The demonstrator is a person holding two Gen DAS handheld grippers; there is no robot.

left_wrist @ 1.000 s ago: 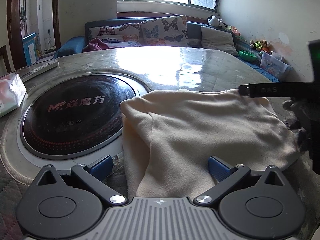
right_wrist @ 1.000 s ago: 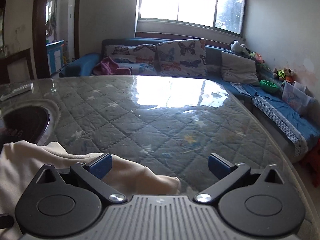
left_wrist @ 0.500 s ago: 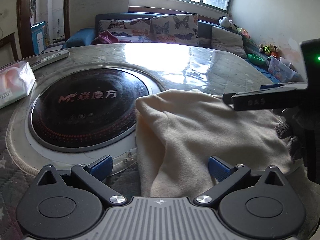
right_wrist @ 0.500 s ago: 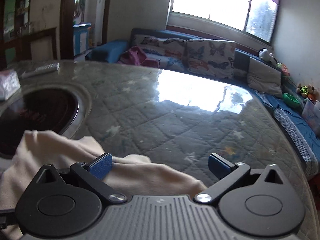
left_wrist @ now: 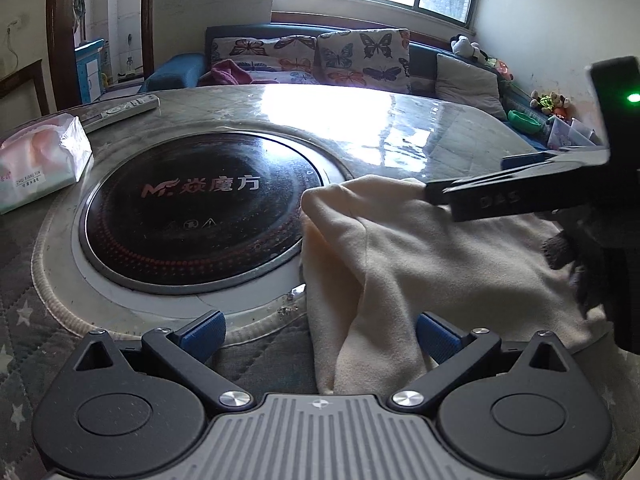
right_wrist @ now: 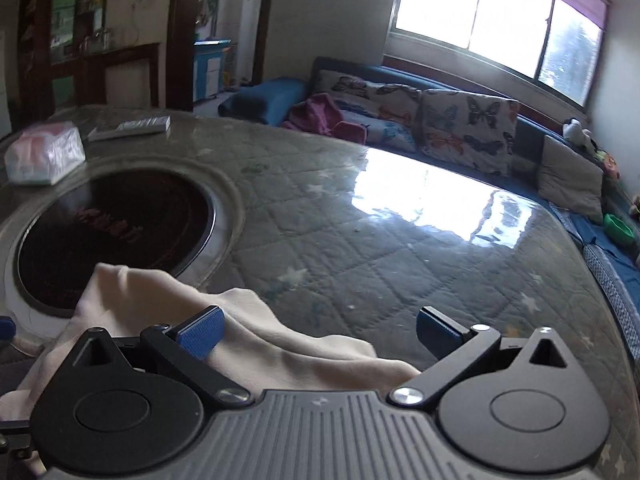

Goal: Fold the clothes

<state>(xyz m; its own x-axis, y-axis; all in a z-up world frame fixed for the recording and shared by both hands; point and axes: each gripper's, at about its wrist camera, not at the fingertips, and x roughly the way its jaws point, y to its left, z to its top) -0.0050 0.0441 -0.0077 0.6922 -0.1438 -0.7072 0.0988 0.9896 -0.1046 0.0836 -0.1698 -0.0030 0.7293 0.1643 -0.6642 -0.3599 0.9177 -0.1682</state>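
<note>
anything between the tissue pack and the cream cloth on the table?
The black round cooktop lies between the tissue pack and the cream cloth; the left wrist view shows it.

Living room behind a glass-topped round bench with a built-in cooktop.

The black induction cooktop (left_wrist: 192,224) is set into the bench (right_wrist: 400,248), whose glass lies over a quilted star-print cloth. A tissue pack (left_wrist: 40,160) sits at the bench's left edge, with what looks like a remote control (left_wrist: 124,107) just beyond it. Behind stands a blue sofa (right_wrist: 264,98) with butterfly cushions (left_wrist: 362,60), a magenta garment (right_wrist: 324,116), a grey pillow (left_wrist: 468,84) and a panda plush (left_wrist: 466,46) under the window (right_wrist: 500,20).
</note>
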